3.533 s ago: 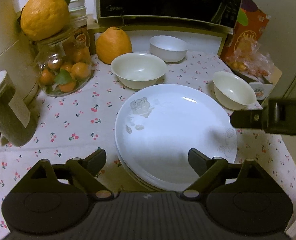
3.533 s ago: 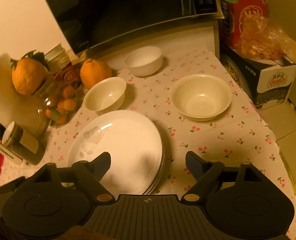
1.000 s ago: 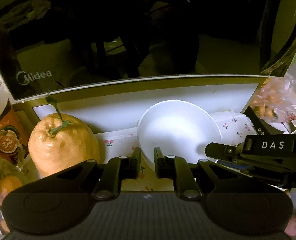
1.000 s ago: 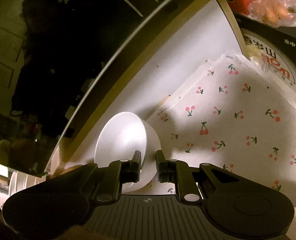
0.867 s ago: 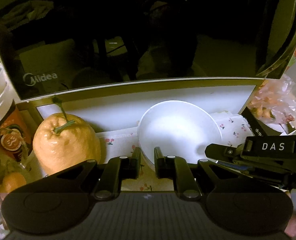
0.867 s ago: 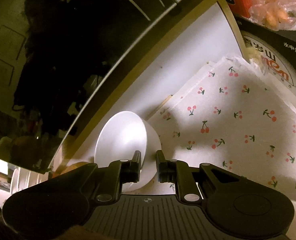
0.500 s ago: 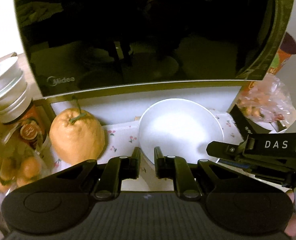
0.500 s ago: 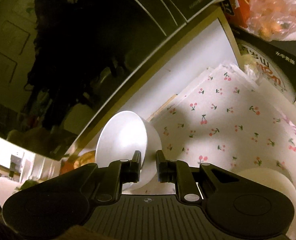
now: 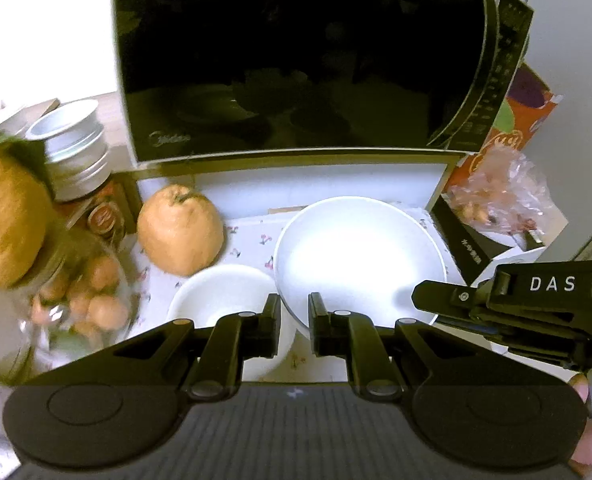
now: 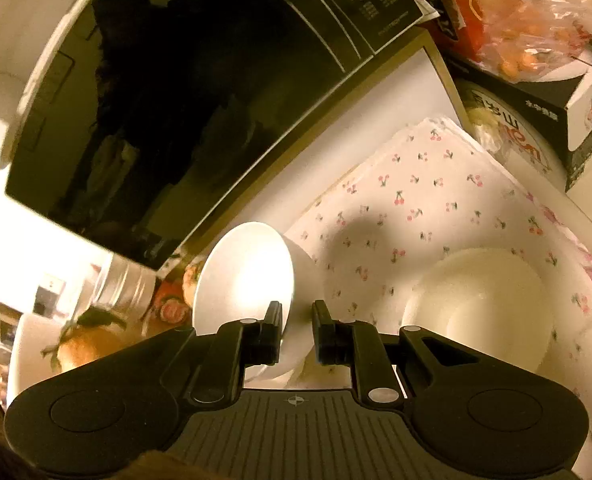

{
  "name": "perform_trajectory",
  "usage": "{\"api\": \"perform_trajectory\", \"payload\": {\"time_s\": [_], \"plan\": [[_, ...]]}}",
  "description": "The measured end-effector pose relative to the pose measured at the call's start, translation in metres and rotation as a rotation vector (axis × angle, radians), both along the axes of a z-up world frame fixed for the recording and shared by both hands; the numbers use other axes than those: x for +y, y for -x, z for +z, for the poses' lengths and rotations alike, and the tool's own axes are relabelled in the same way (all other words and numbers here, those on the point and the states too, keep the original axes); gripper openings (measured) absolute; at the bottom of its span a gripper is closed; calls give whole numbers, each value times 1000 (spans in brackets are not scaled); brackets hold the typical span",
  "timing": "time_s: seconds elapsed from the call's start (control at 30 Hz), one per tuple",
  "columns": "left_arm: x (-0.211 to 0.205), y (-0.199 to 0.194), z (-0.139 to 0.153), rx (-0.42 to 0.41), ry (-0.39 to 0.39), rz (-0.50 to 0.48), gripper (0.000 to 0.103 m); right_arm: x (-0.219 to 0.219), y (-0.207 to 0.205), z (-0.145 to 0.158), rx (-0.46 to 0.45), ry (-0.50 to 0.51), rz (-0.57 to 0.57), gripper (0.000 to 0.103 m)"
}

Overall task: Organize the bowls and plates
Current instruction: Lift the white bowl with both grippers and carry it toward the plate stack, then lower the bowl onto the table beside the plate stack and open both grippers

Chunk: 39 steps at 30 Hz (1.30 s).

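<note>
Two hand-held grippers clench opposite sides of one white bowl's [image 9: 358,256] rim, holding it above the cherry-print tablecloth [image 10: 428,208]. The left gripper [image 9: 294,322] angles downward, its jaws pinching the near rim. The right gripper [image 9: 436,300] reaches in from the right side, and its own camera shows its jaws clamped on the rim with the bowl tilted on edge. A fingertip [image 9: 580,392] shows at the lower right; the rest of that hand is cut off.

Below the held bowl, a second bowl [image 9: 224,300] sits partly hidden behind the left gripper. A third, cream bowl [image 10: 480,312] rests on the cloth, empty. Left, a blurred glass jar [image 9: 76,296] holds small oranges. Beyond it stand a large citrus fruit [image 9: 180,236], then a dark microwave [image 9: 296,60].
</note>
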<state>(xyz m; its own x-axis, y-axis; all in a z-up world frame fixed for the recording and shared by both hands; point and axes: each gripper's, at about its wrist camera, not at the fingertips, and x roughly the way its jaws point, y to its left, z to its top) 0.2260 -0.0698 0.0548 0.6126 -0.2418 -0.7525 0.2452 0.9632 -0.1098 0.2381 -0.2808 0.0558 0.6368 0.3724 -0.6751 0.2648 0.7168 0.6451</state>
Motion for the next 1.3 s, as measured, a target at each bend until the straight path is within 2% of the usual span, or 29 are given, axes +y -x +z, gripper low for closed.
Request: {"api": "perform_trajectory", "payload": {"time_s": [0.4, 0.7, 0.8, 1.03, 1.2, 1.3], "plan": [[47, 60, 3, 15, 92, 58, 13, 40, 64, 4, -3, 44, 70, 16], [72, 103, -4, -31, 67, 31, 13, 67, 99, -16, 30, 26, 124, 16], [84, 116, -8, -36, 83, 37, 13, 76, 107, -22, 35, 29, 152, 16], [121, 131, -21, 3, 205, 93, 13, 90, 116, -27, 48, -5, 196, 17], [140, 143, -21, -16, 206, 104, 13, 113, 119, -32, 60, -8, 254, 16], [154, 149, -25, 0, 195, 113, 13, 130, 121, -35, 71, 3, 293, 17]]}}
